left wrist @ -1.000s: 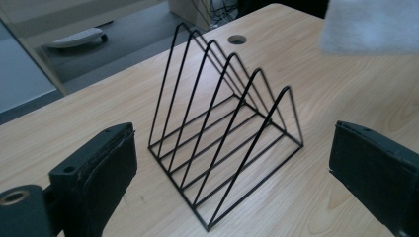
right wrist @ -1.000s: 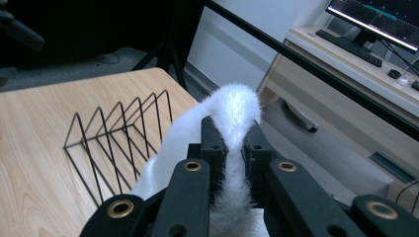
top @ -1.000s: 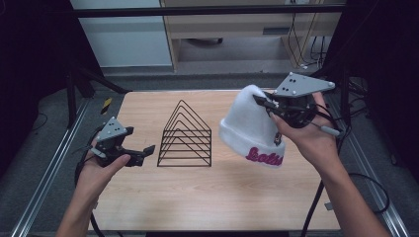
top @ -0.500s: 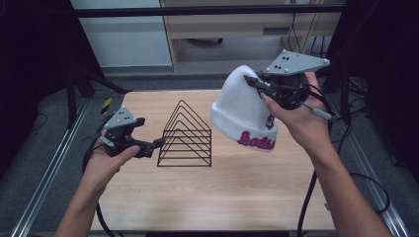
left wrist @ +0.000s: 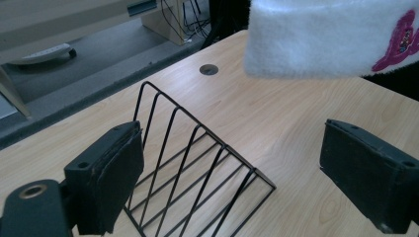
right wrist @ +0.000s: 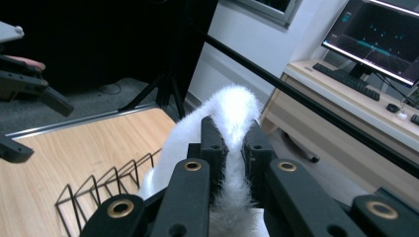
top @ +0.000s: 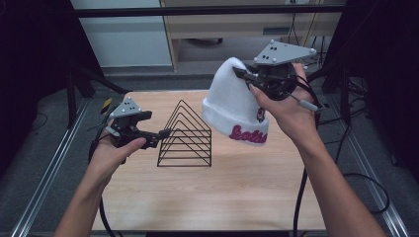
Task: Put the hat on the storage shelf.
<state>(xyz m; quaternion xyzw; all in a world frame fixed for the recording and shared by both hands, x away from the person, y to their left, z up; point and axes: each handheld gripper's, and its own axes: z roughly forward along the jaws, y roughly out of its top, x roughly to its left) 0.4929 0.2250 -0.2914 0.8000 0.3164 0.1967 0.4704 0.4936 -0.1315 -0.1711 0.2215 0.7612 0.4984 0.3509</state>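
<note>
- A white fuzzy beanie [top: 236, 106] hangs in the air above the right half of the wooden table [top: 217, 197], clear of its surface, crown up and cuff down.
- Pink lettering runs along the folded cuff; in the left gripper view the cuff [left wrist: 331, 37] fills the upper right, with the pink stitching at its right end.
- The right gripper [top: 243, 75] pinches the beanie near its crown; in the right gripper view the two black jaws stand close together with a ridge of white fabric [right wrist: 232, 106] squeezed between them.
- The person's right hand [top: 286, 108] wraps the gripper body, raised above the table's far right corner, with a grey three-cornered plate on top.
- A black wire rack [top: 185, 136] of triangular dividers stands upright on the table, to the left of the beanie and below it, not touching it.
- The left gripper [top: 165, 132] is held low by the left hand [top: 116, 153], its tips just beside the rack's left side; whether they touch the wire, I cannot tell.
- In the left gripper view its jaws stand wide apart, holding nothing, with the rack [left wrist: 197, 168] seen between them on the wood.
- A small round hole [left wrist: 208, 69] sits in the tabletop beyond the rack.
- Past the table's far edge, the right gripper view shows a desk with a lit monitor [right wrist: 380, 37] and a keyboard.
</note>
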